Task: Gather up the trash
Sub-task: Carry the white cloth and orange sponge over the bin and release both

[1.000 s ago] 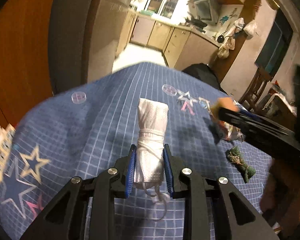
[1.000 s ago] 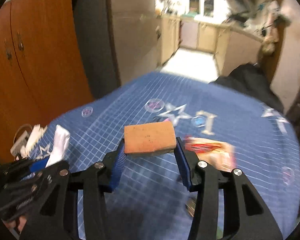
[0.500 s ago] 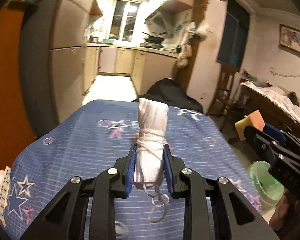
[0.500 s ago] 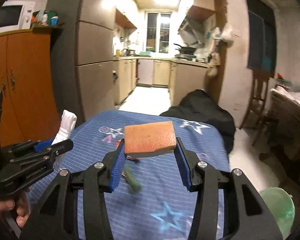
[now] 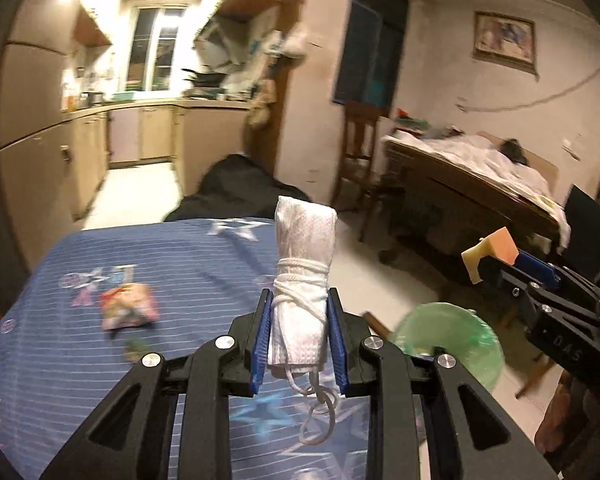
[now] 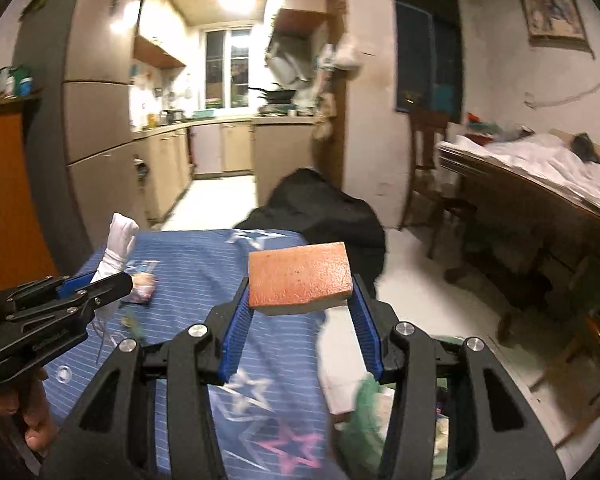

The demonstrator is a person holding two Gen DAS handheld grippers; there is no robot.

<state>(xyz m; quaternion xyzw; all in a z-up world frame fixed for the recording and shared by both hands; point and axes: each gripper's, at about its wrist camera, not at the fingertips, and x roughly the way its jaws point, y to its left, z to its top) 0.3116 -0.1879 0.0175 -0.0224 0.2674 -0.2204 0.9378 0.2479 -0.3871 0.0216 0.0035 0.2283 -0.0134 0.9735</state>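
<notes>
Left gripper (image 5: 298, 332), black with blue pads, is clamped on a white rolled paper towel bound with white string (image 5: 303, 276); the roll stands upright between the jaws, and a loose loop of string hangs below them. Right gripper (image 6: 300, 328), of the same make, is closed on an orange rectangular sponge with a pale underside (image 6: 300, 278), which lies flat between the blue pads and juts forward past them. Both held items sit above the near part of a table covered with a blue striped cloth printed with stars (image 5: 100, 360). On that cloth, to the left of the left gripper, lie a crumpled pink and red snack wrapper (image 5: 128, 306) and, just in front of it, a small dark green scrap (image 5: 134, 346), blurred. Beyond the table's right edge, low on the floor, stands a translucent green plastic bin (image 5: 448, 340), its rim partly hidden behind the left gripper's frame. In the left wrist view the right gripper appears at far right, sponge raised above the bin's level. A hand (image 6: 32, 420) shows at the lower left of the right wrist view, under the left gripper's body.
</notes>
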